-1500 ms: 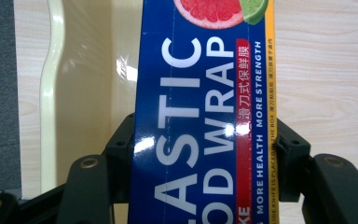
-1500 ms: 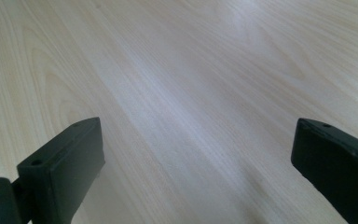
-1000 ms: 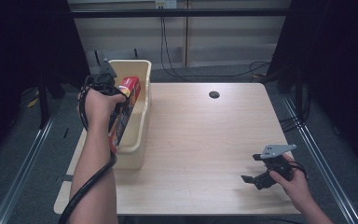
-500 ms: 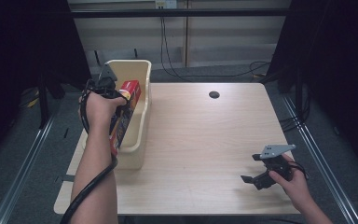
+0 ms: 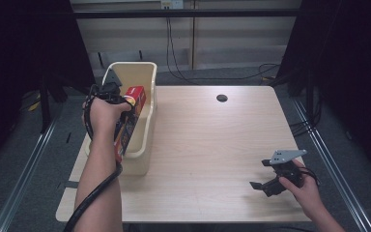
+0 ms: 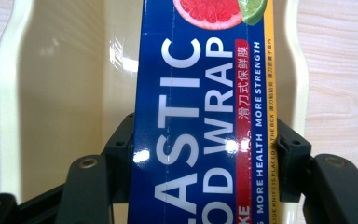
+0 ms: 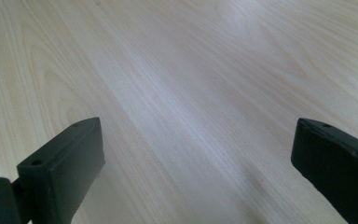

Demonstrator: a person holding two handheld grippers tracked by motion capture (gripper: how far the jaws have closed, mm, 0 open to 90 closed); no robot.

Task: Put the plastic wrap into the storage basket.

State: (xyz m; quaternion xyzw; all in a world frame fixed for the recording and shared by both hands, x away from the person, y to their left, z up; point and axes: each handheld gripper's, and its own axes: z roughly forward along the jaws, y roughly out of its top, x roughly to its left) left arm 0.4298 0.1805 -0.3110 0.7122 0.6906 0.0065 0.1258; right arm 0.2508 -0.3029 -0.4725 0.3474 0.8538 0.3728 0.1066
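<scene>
Over the bin [image 5: 147, 125] at the surface's [image 5: 212, 145] left edge, the left hand-held gripper [image 6: 200, 154] clamps the wrap box [image 6: 203, 116] across its width, the box running ahead between the bin's walls. Lowering or lifting seems underway; next, keep the box clear of both walls. The right hand-held gripper [image 5: 270, 183] rests open, well apart.

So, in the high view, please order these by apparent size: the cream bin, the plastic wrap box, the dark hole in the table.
1. cream bin, clearly the largest.
2. plastic wrap box, held over the bin by the left gripper; the hand hides part of it.
3. dark hole, the smallest.
</scene>
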